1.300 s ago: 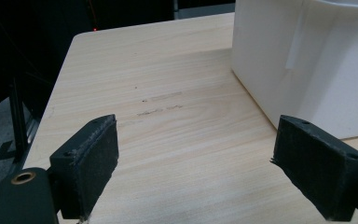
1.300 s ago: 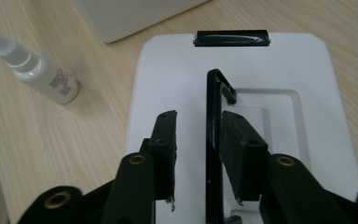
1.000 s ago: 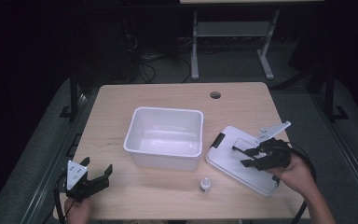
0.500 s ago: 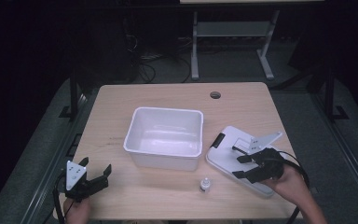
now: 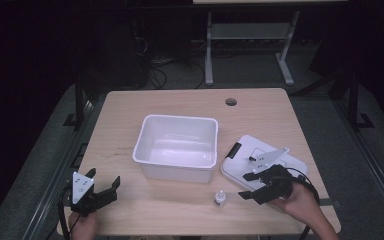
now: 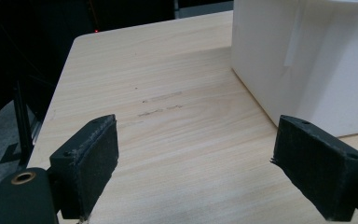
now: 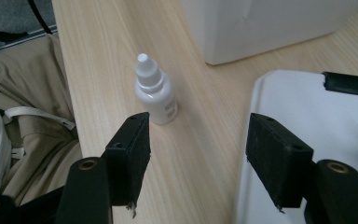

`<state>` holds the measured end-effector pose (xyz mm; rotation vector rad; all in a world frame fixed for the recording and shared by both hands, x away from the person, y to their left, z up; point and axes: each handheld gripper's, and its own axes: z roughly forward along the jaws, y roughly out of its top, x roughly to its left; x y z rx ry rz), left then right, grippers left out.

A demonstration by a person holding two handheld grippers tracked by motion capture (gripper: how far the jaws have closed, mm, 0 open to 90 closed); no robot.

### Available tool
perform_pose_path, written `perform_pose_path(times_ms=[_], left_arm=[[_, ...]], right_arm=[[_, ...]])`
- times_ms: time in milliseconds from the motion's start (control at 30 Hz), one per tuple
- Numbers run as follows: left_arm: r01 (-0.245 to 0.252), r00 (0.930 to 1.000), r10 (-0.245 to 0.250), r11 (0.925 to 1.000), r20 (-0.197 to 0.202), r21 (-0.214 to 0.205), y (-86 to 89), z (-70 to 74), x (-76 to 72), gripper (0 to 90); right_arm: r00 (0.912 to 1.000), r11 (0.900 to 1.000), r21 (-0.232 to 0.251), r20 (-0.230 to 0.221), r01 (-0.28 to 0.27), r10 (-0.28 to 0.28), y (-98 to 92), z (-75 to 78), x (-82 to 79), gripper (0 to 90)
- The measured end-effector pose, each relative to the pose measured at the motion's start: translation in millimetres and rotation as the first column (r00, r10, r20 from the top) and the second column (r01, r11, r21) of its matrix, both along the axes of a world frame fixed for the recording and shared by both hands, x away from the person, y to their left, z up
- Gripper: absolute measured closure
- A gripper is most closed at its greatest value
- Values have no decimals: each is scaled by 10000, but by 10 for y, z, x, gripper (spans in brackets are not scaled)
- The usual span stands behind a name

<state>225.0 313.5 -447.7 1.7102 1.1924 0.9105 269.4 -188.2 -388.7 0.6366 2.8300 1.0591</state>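
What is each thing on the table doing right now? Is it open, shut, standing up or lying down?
Bin: upright, uncovered, nothing inside.
Lid: off the bin, lying flat on the table beside it.
Dropper bottle: standing upright, cap on, not held.
Right hand-held gripper: open, jaws have just been opening, nothing between them, aimed toward the bottle.
Left hand-held gripper: open, holding nothing, near the table's corner.

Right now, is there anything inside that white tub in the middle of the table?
The white tub looks empty: its bare white floor shows from above. The small dropper bottle stands outside it on the table, upright. The near wall hides a strip of the floor behind it.
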Motion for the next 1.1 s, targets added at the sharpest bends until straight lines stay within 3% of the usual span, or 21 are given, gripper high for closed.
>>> perform_pose_path(times_ms=[467,1100], left_arm=[[8,10000,-8,10000,14,0,-5,0,2,130],[17,10000,-17,10000,14,-1,-4,1,1,130]], right_arm=[[9981,9981,-27,-60,-621,621,243,-83,-47,384],[9944,9949,-16,-297,-1011,1010,471,-190,-48,387]])
